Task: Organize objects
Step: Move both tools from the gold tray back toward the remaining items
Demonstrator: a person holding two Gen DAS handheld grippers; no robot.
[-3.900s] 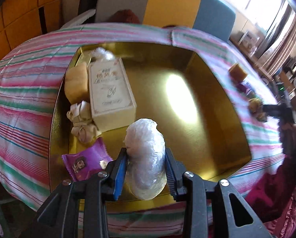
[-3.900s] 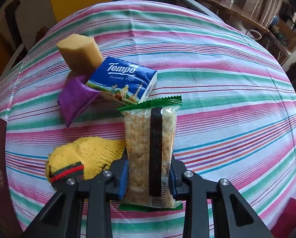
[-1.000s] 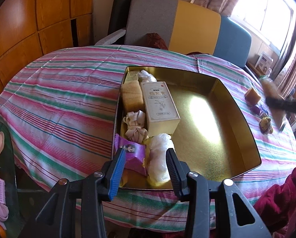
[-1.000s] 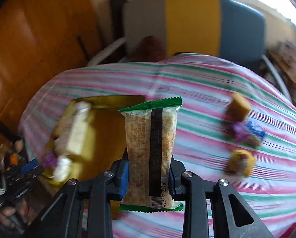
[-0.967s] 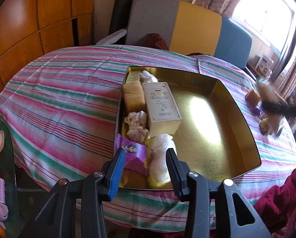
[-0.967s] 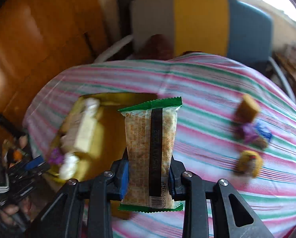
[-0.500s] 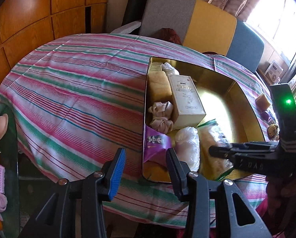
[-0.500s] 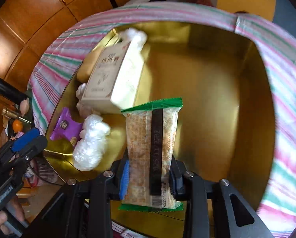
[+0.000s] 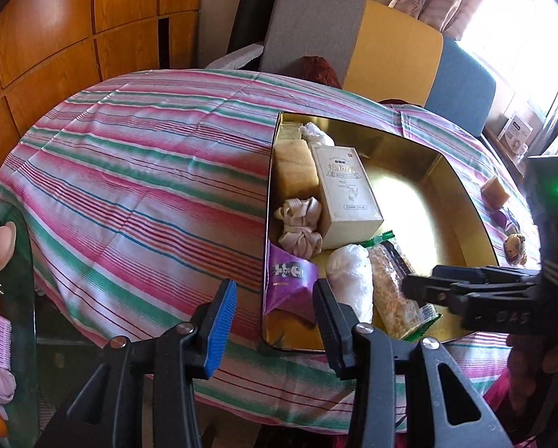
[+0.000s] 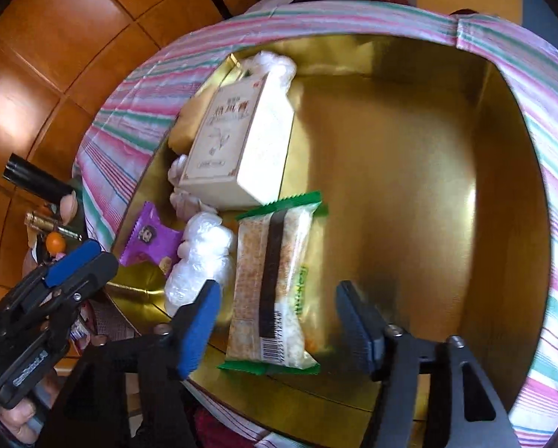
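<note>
A round table under a pink, green and white striped cloth (image 9: 137,186) fills the room's centre; behind it stand wood-panelled walls (image 9: 55,30) and a chair with grey, yellow and blue back panels (image 9: 372,52), with curtained windows (image 9: 503,11) bright at the right. On the cloth sits a gold tray (image 10: 409,149), shiny inside. The right gripper (image 10: 279,321) hangs over the tray's near edge with its jaws spread wide, holding nothing; the green-edged snack packet (image 10: 275,283) lies flat on the tray floor between the blue pads, touching neither as far as can be seen. Just beside it to the left lies a white plastic-wrapped bundle (image 10: 200,257), then a purple sachet (image 10: 148,239); a cream box (image 10: 238,142) sits farther in, along the tray's left side (with a sponge (image 9: 295,171) and knotted cloth (image 9: 299,224) beside it). The left gripper (image 9: 275,310) hovers off the tray's near-left corner, jaws parted and empty. A few small items lie on the cloth beyond the tray, including a sponge block (image 9: 495,190).
</note>
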